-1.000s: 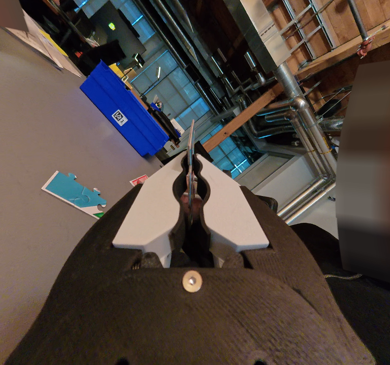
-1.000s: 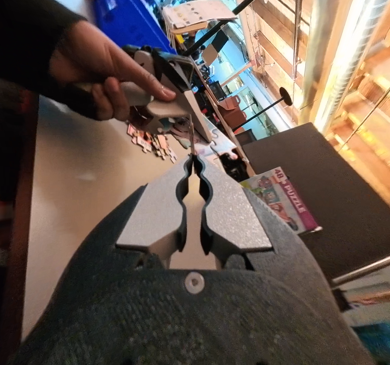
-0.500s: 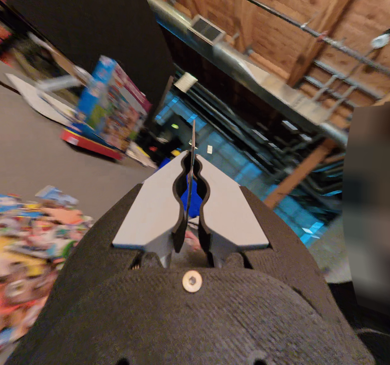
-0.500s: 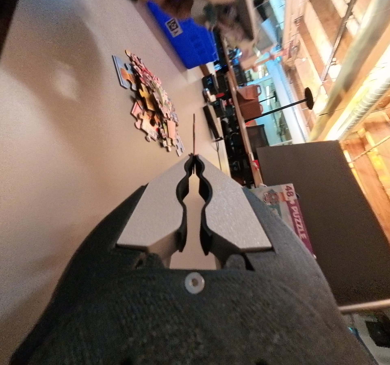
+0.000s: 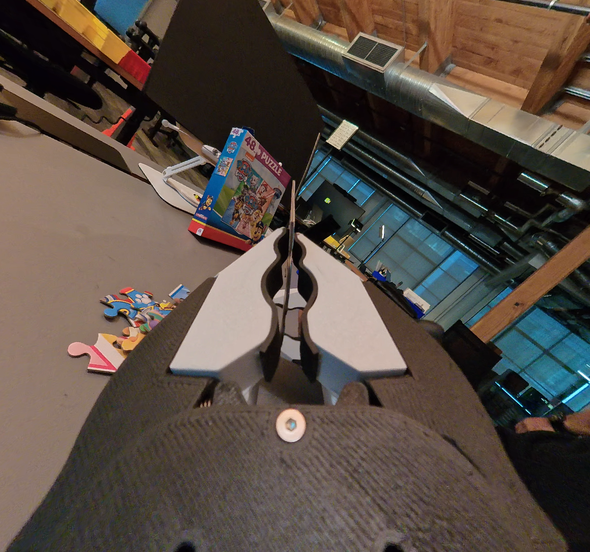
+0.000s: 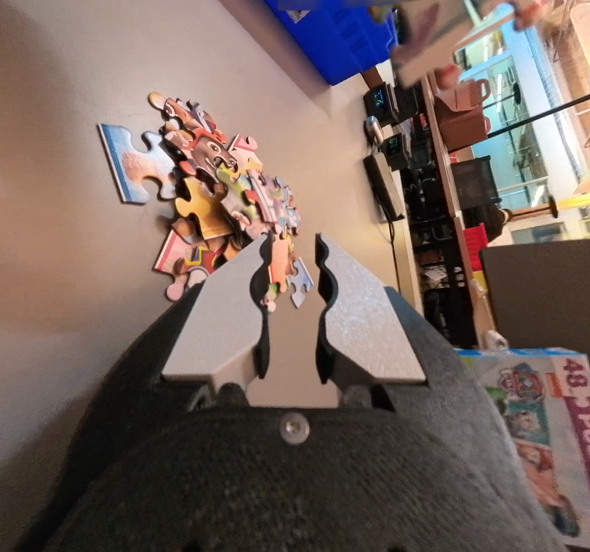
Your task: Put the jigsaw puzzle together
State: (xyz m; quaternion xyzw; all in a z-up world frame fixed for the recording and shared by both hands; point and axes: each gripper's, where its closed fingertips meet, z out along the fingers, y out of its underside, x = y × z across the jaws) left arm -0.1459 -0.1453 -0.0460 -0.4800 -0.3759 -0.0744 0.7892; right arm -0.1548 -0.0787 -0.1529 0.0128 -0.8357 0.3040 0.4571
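My left gripper (image 5: 290, 233) is shut on a thin flat puzzle piece (image 5: 291, 207). I see the piece edge-on, and it sticks out past the fingertips, above the grey table (image 5: 64, 233). A colourful puzzle box (image 5: 242, 191) stands just beyond it, and loose puzzle pieces (image 5: 134, 313) lie to the left. My right gripper (image 6: 293, 238) is open with nothing pressed between its pads. It hovers close over a pile of puzzle pieces (image 6: 223, 191) on the table (image 6: 79, 57). An orange piece (image 6: 281, 265) and a pale blue piece (image 6: 301, 284) of the pile show between its fingers.
A blue bin (image 6: 335, 35) stands at the table's far side. The puzzle box (image 6: 526, 424) lies at the lower right of the right wrist view. A black board (image 5: 230, 73) rises behind the box. A white stand base (image 5: 172, 182) sits near the table's edge.
My right gripper opened; the thin piece pinched at its tips is gone from them, and it moved closer to the pile. My left gripper swung from the blue bin towards the box, still shut on its piece.
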